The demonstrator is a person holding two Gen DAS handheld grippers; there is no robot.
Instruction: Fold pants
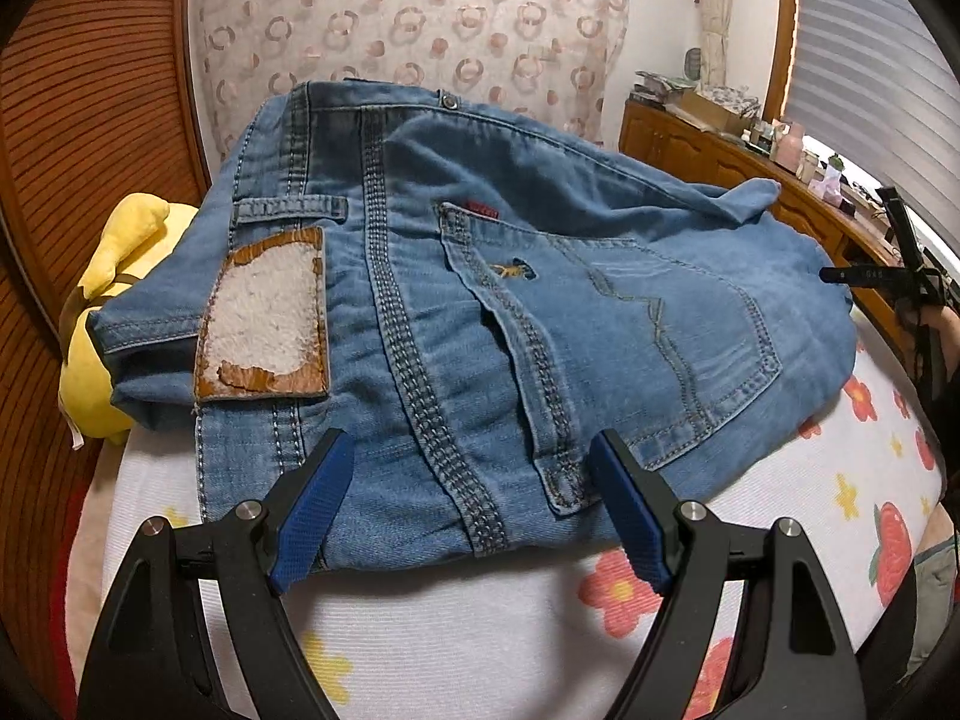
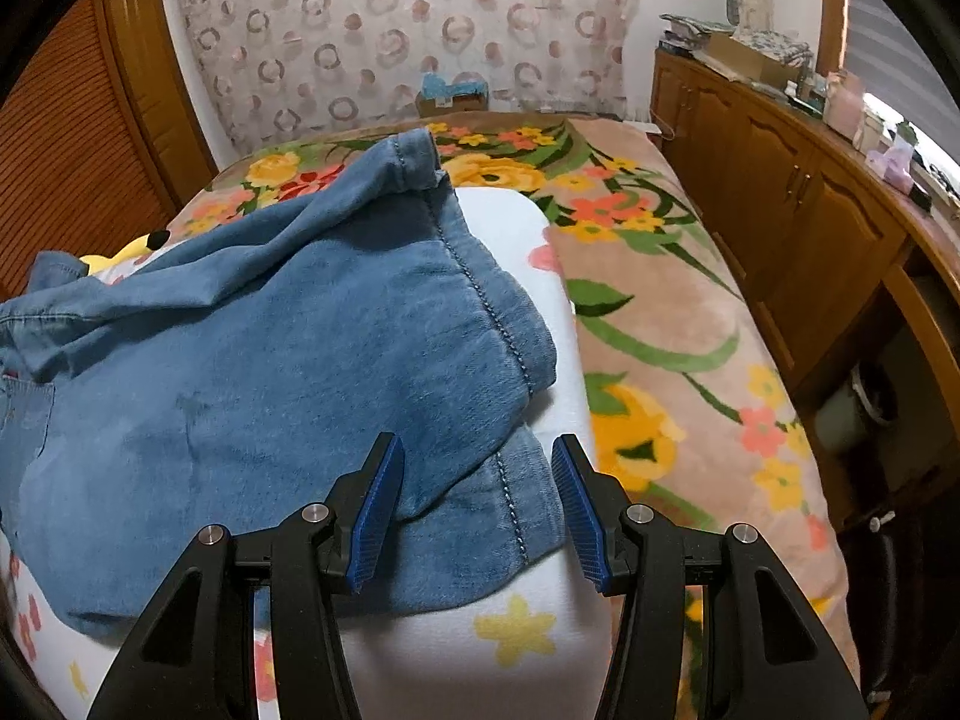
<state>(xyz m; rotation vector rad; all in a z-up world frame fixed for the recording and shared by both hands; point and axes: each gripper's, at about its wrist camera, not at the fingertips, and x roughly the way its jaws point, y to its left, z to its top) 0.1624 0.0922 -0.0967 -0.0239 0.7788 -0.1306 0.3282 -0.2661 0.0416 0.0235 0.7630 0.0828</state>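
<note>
Blue jeans [image 1: 480, 276] lie folded in a pile on a white flowered pad [image 1: 456, 618]. In the left wrist view I see the waistband end with a worn leather patch [image 1: 264, 318] and a back pocket [image 1: 630, 324]. My left gripper [image 1: 471, 450] is open just above the near edge of the waistband, holding nothing. In the right wrist view the jeans [image 2: 270, 372] show their leg hems [image 2: 510, 480]. My right gripper [image 2: 477, 456] is open, its fingers on either side of the lower hem, not closed on it. The right gripper also shows at the far right of the left wrist view [image 1: 900, 276].
A yellow plush toy [image 1: 114, 312] lies by the jeans on the left. A flowered blanket [image 2: 660, 312] covers the bed to the right. A wooden cabinet [image 2: 798, 216] with clutter runs along the right side. A wooden louvred door [image 2: 66, 138] stands at left.
</note>
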